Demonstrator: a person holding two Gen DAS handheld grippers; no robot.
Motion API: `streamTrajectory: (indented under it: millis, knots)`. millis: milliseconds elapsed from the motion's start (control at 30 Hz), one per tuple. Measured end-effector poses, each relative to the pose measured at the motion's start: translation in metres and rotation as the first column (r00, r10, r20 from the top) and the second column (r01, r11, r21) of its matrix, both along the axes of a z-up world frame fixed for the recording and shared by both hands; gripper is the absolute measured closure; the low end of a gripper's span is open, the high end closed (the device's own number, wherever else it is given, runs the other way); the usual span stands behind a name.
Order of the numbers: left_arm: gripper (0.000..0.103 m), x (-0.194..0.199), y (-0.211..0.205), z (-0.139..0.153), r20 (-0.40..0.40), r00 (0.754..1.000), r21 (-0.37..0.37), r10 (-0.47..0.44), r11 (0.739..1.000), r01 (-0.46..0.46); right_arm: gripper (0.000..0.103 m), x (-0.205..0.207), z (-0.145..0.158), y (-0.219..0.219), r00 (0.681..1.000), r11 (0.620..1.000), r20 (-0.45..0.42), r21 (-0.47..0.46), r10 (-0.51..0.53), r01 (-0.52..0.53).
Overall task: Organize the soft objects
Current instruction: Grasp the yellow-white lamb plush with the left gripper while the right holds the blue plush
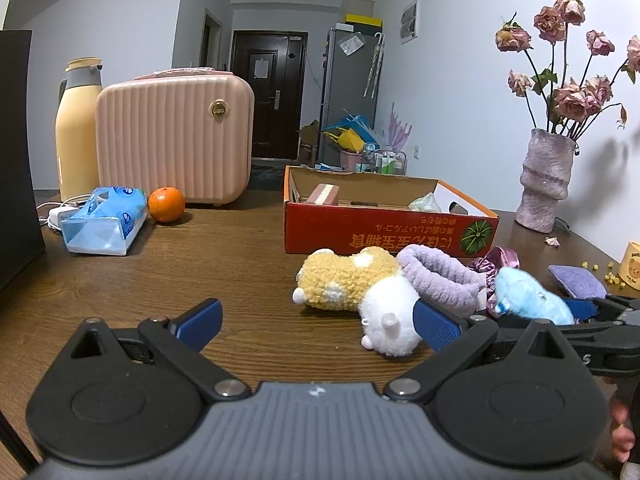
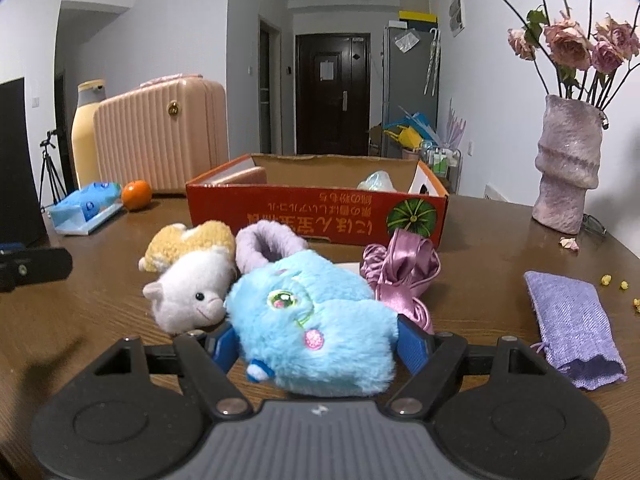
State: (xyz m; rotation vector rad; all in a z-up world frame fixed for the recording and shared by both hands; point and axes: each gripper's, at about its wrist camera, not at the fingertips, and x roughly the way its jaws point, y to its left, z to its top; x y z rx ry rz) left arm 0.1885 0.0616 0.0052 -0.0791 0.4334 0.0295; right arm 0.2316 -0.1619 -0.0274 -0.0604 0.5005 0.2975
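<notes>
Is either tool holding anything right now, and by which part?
The right tool grips the blue plush across its body, pads on both sides. The left tool is open, holding nothing.

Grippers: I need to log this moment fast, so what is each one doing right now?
Left gripper: open, nothing between its fingers.
Right gripper: shut on the blue plush toy, fingers pressing both sides.

Sky-blue plush toy (image 2: pixel 316 320) (pink cheek), red-orange box (image 2: pixel 316 212)
</notes>
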Motion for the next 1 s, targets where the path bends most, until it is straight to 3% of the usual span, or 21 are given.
streamTrajectory:
  millis: [1000]
  knots:
    - [0.000,0.028,-0.034,-0.012,-0.066,0.998,0.049,-0.016,0.999,0.020,0.026,-0.005,0.020,-0.044,0.994,0.995,0.102,0.092,-0.049,0.040]
